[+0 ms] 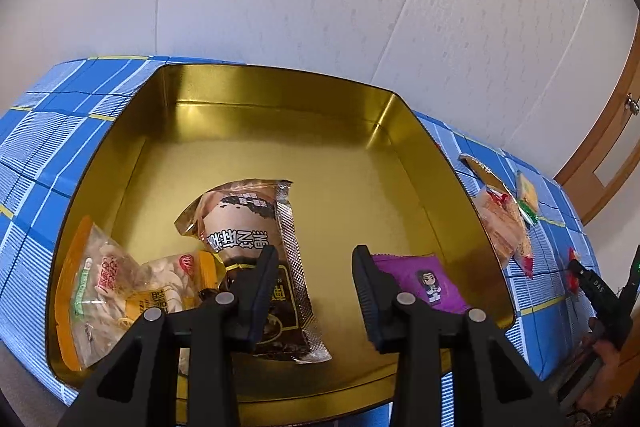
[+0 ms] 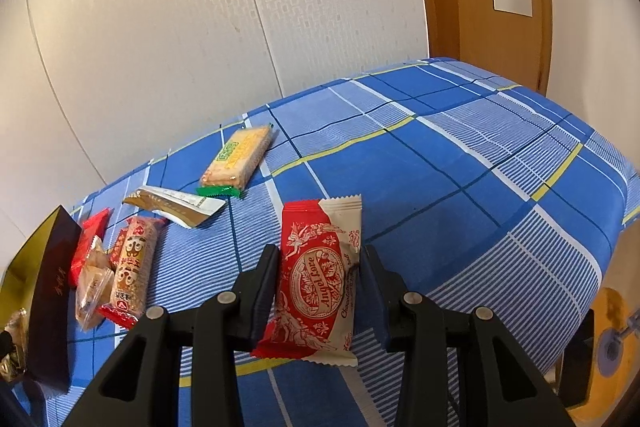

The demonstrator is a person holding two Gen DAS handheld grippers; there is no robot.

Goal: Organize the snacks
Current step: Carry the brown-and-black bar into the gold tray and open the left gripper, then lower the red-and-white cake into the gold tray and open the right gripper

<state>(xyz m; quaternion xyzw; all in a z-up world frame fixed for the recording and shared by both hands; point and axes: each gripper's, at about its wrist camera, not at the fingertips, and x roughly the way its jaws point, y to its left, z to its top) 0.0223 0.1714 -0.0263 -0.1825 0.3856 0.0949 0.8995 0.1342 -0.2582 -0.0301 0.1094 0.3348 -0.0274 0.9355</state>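
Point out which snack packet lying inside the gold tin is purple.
The small purple packet with a cartoon figure, at the tin's right side. The brown foil packet mid-tin and the clear, orange-edged bags at left are not purple.

The gold tin's (image 1: 400,115) far half lies free; snack packets (image 1: 248,251) crowd its near-left floor.

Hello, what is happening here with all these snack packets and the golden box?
A person holding a gripper in each hand is sorting snacks into a gold tin on a blue checked cloth. The left gripper hangs open over the tin, which already holds a brown packet, a purple packet and some clear bags. The right gripper is closed on a red and white Angel Love packet. Several more snacks, such as a green-ended biscuit pack, lie on the cloth.
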